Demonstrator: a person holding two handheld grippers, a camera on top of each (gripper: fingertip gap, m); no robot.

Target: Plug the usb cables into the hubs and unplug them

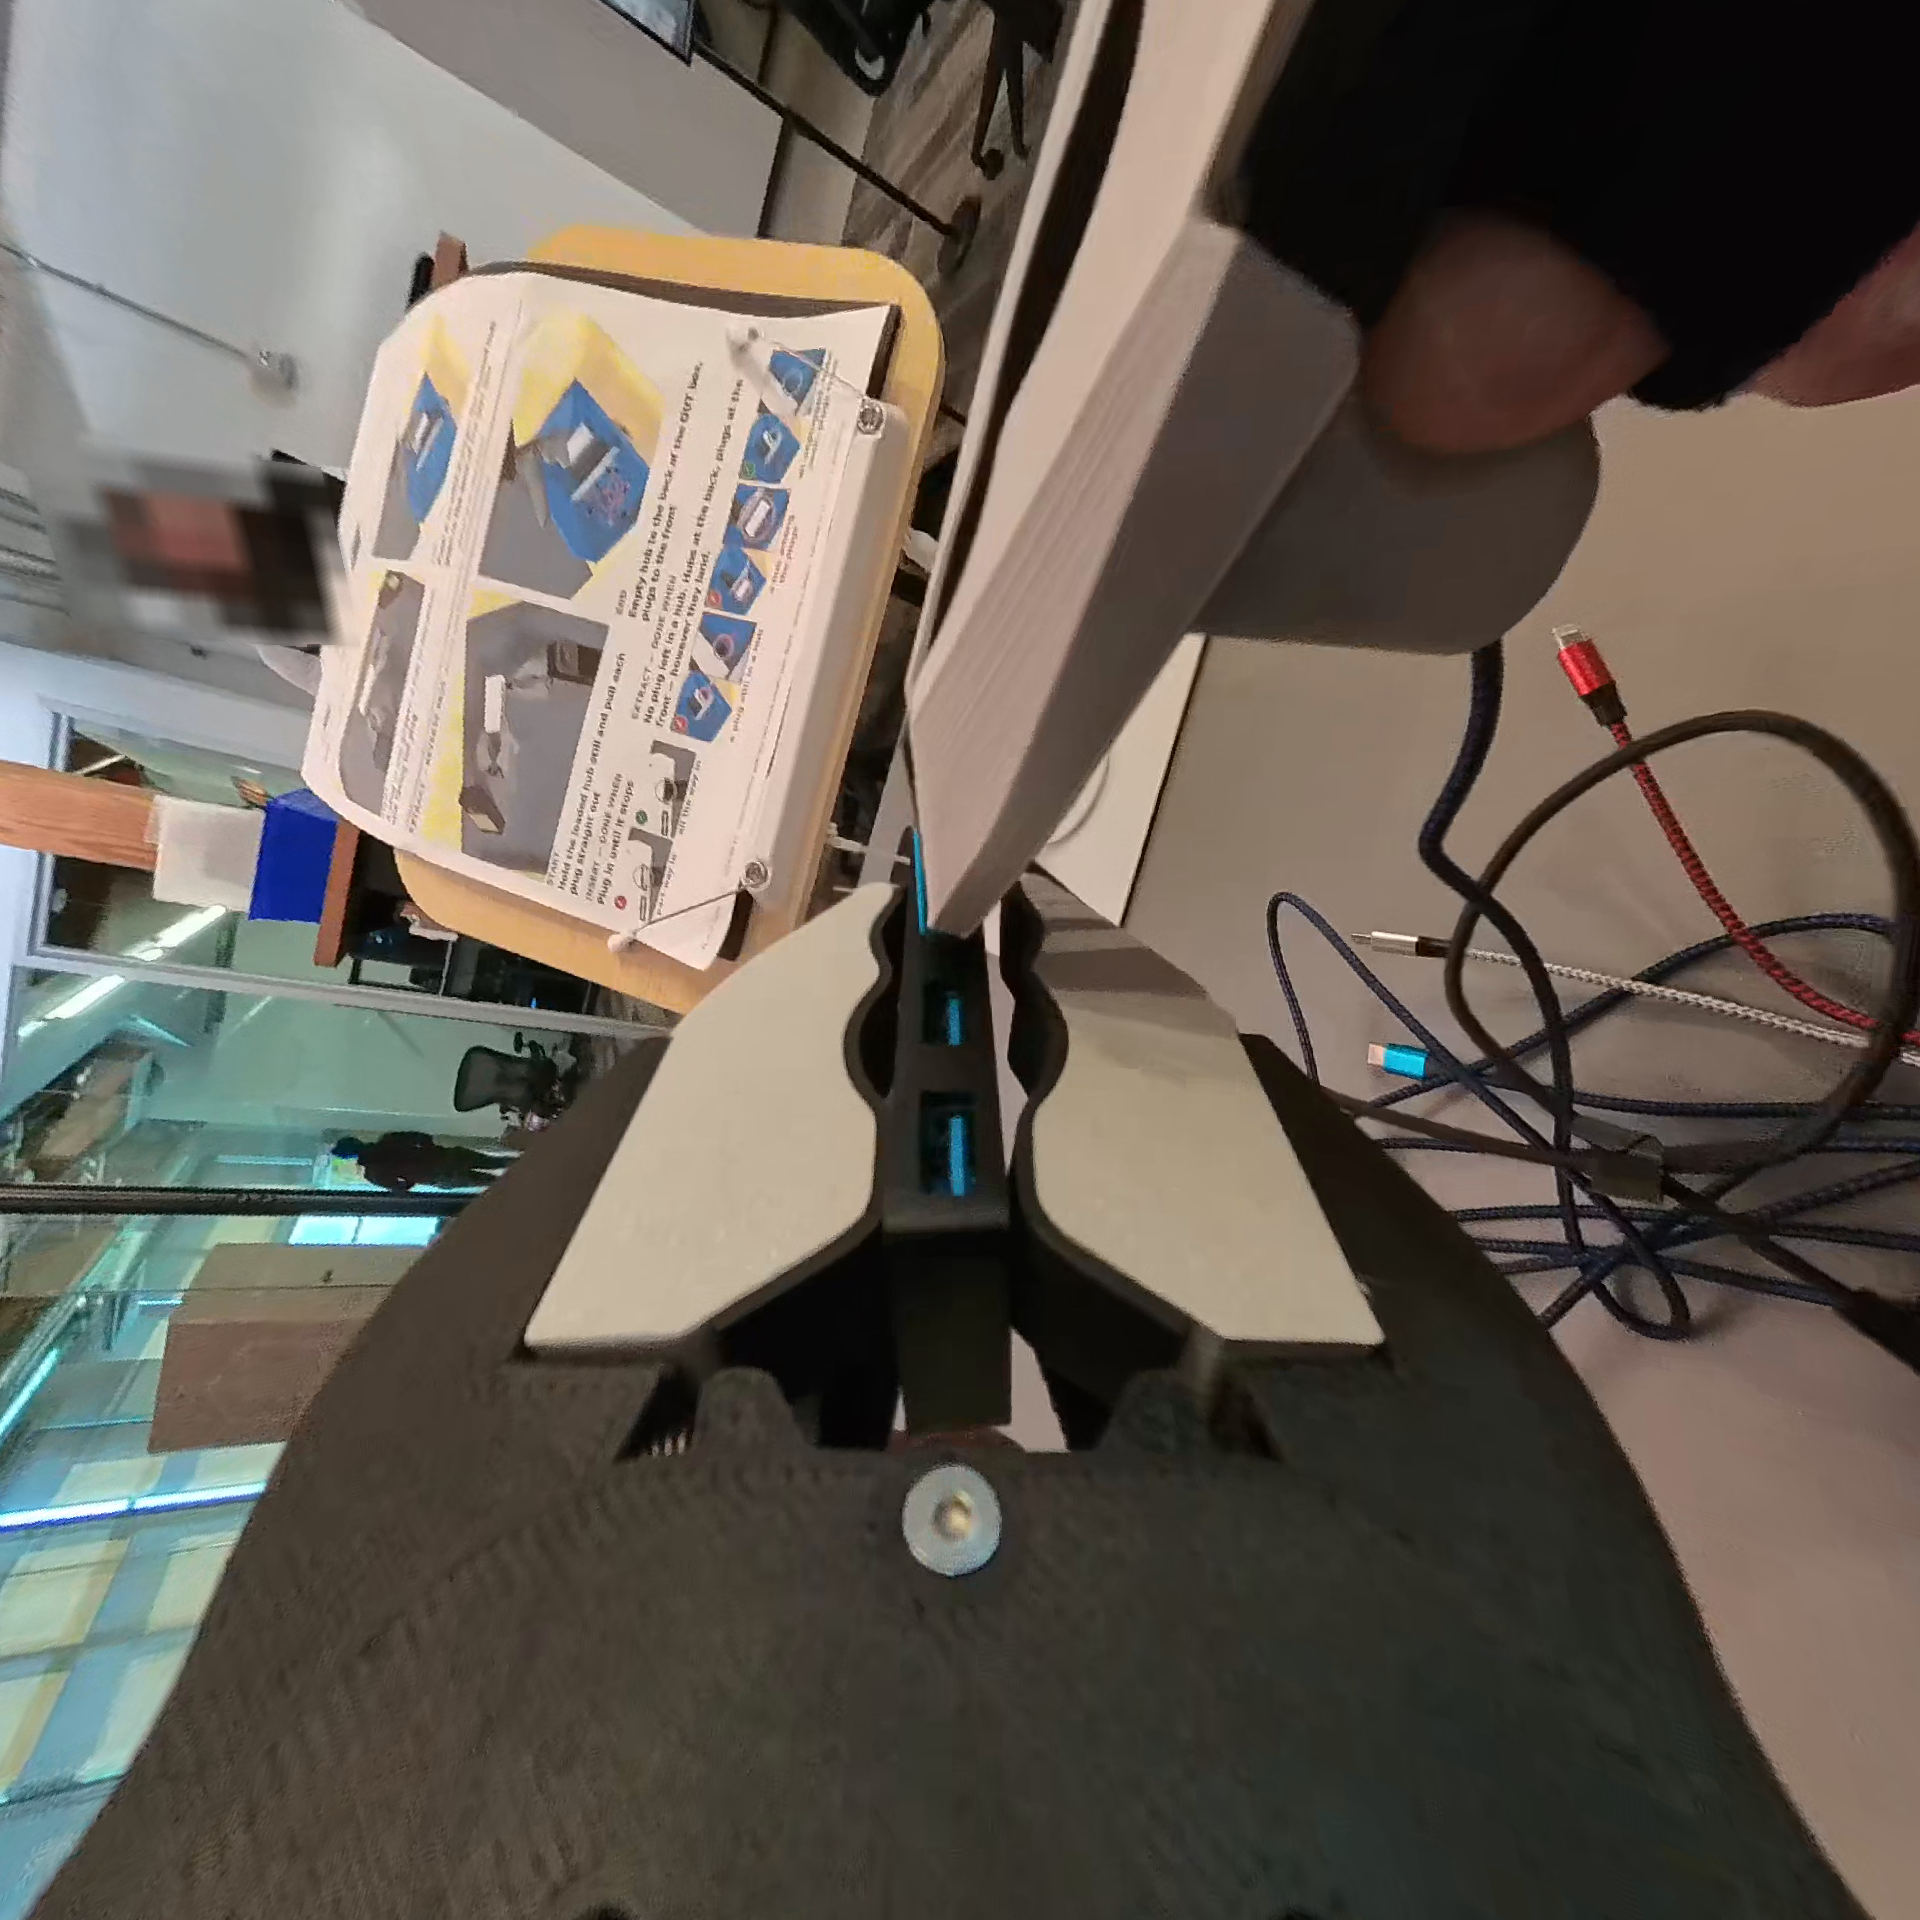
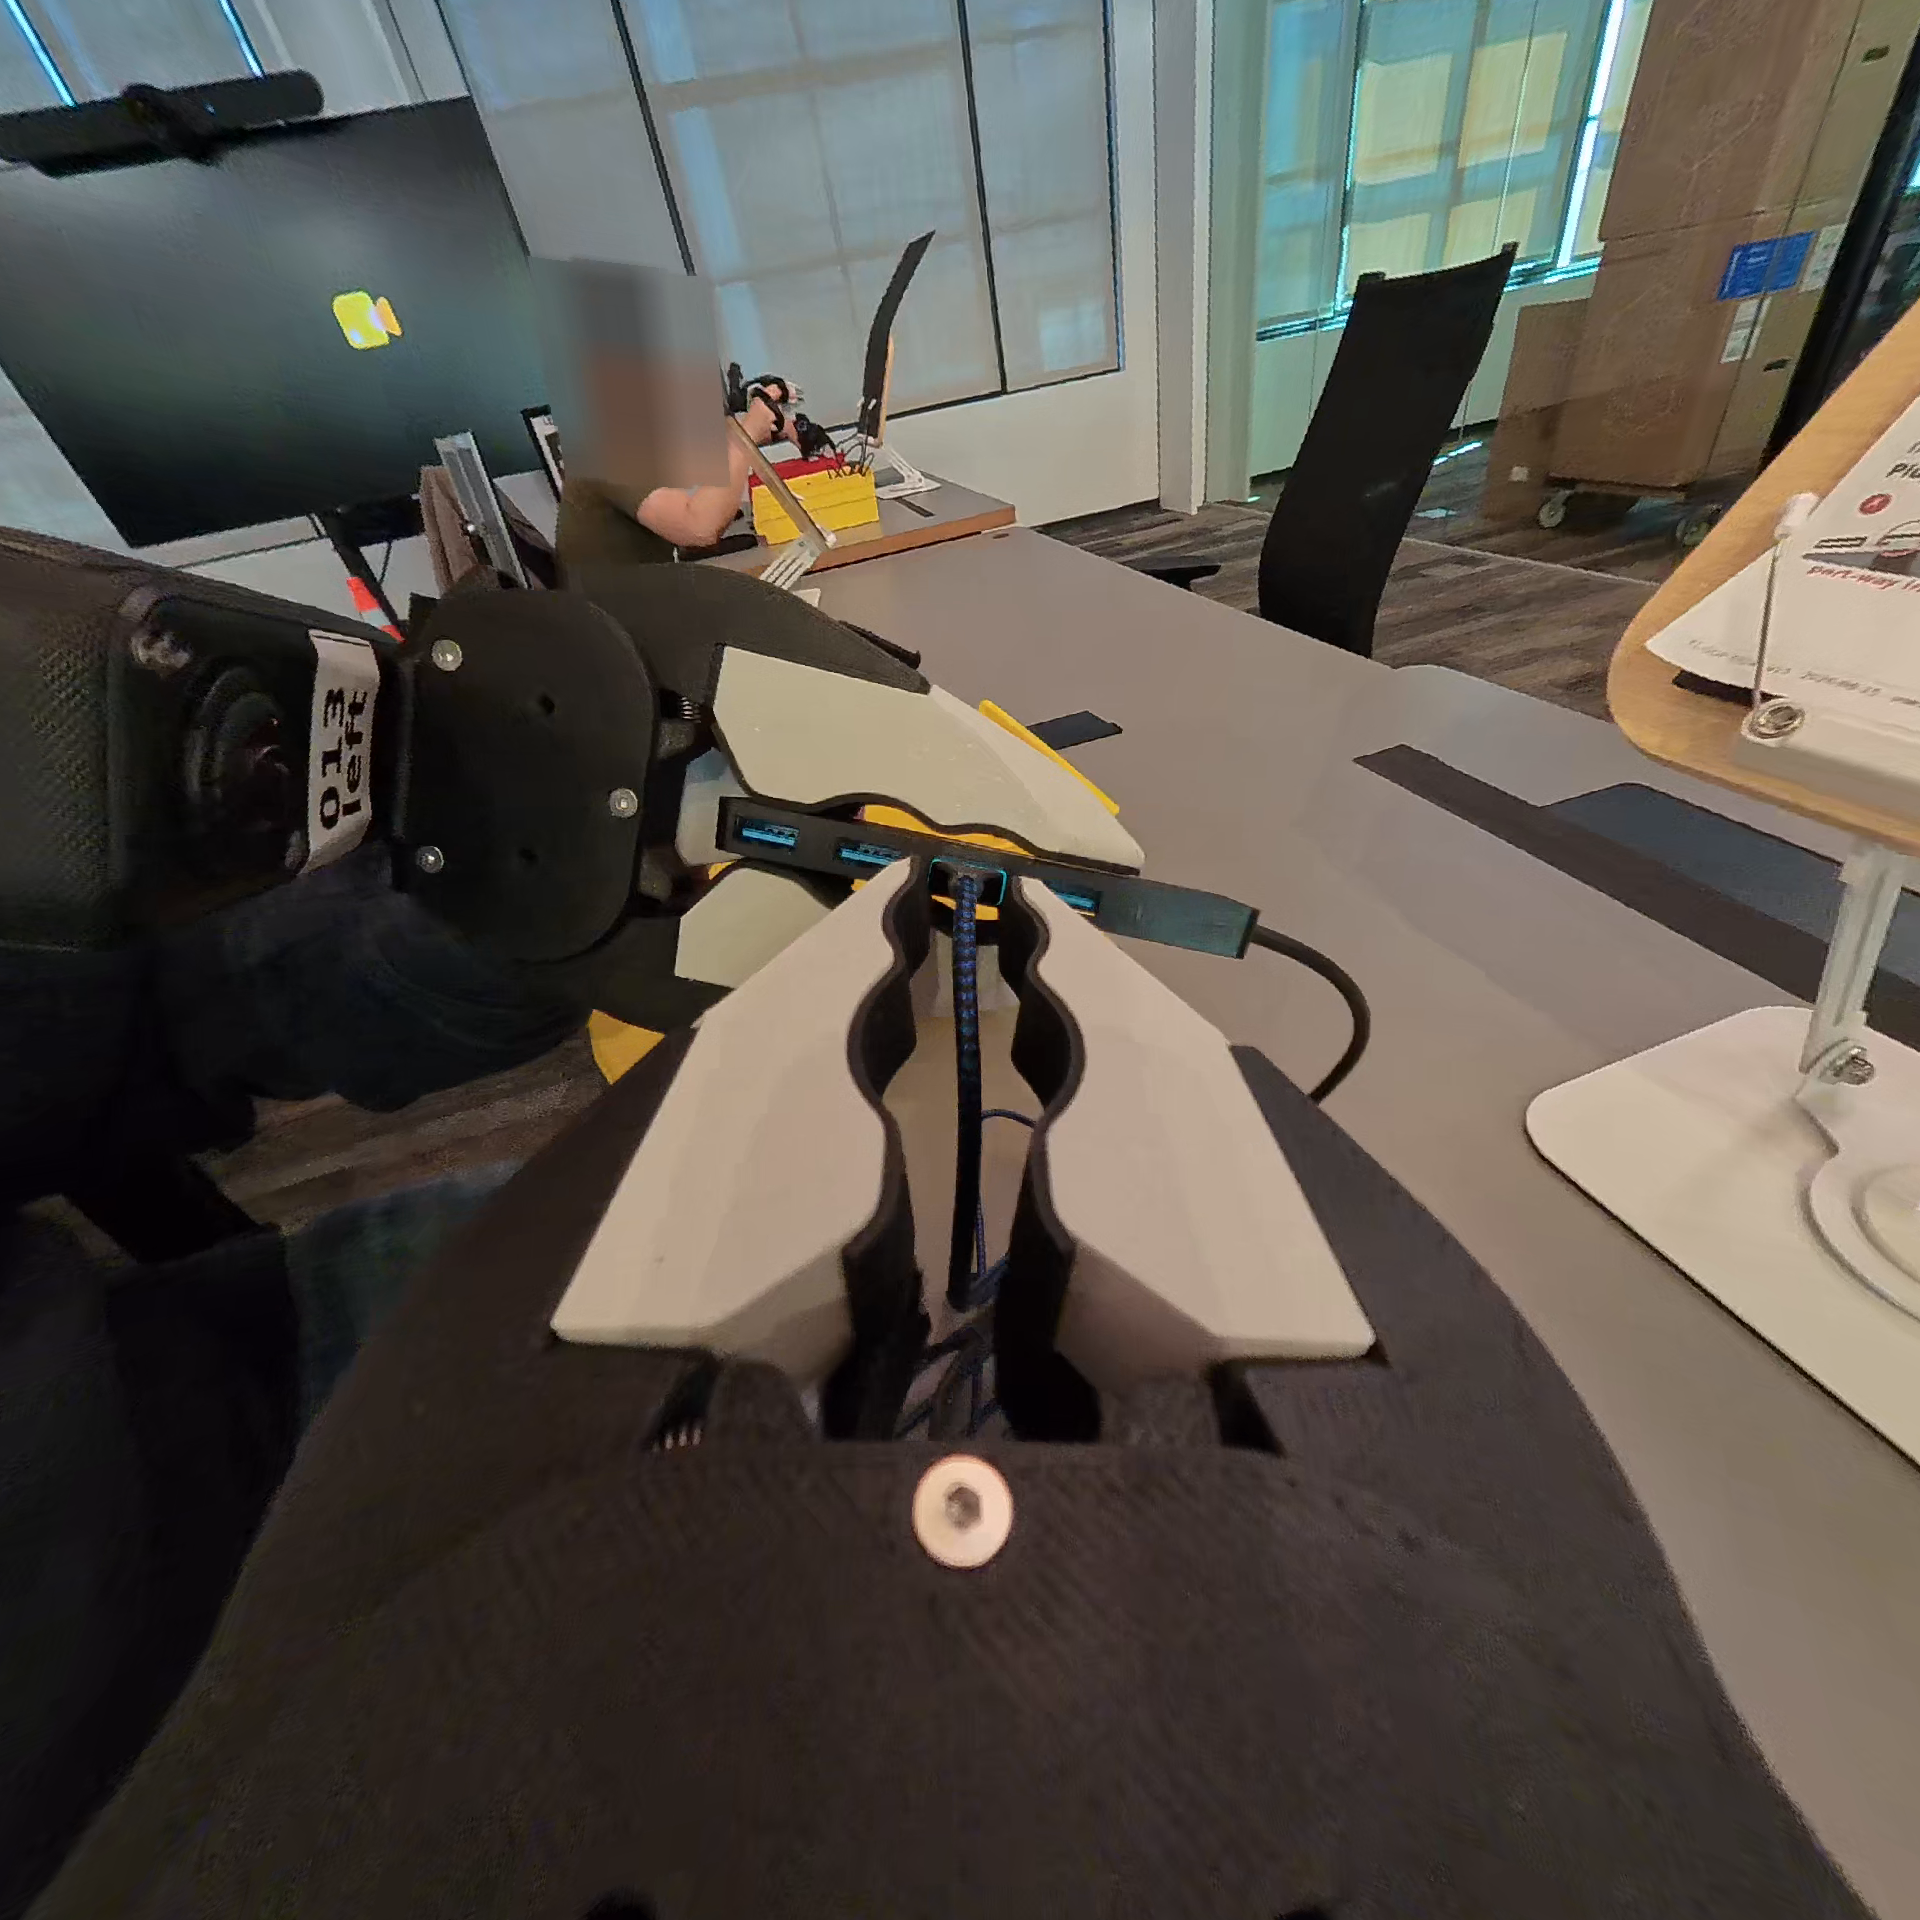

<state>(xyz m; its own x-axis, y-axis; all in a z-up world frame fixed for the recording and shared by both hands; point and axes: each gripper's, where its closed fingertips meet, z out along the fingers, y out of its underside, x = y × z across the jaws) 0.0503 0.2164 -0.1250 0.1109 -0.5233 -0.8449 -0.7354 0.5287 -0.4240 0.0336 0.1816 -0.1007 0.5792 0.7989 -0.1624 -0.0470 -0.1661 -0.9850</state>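
- Left gripper, grey fingers on a black printed body, clenched on a slim black USB hub with blue ports; hub pinched flat between the two pads, its port edge facing the camera and its length running along the fingers.
- In the right wrist view, same left gripper at the left, hub sticking out past the fingertips to the right, held clear above the grey tabletop.
- Black round lead curving down from the hub's right end.
- Right gripper clenched on a cyan-rimmed plug right at the fingertips, plug pressed against the hub's port edge between two blue ports; depth of insertion hard to tell.
- Blue-and-black braided cable trailing from the plug back down the gap between the fingers.
- In the left wrist view, right gripper's grey finger reaching down onto the hub's far end, hiding the plug.
- Loose tangle of cables on the tabletop at the right, red, blue, black and white braids among them, well apart from the hub.
- Printed instruction sheet on a wooden stand beyond the fingertips.
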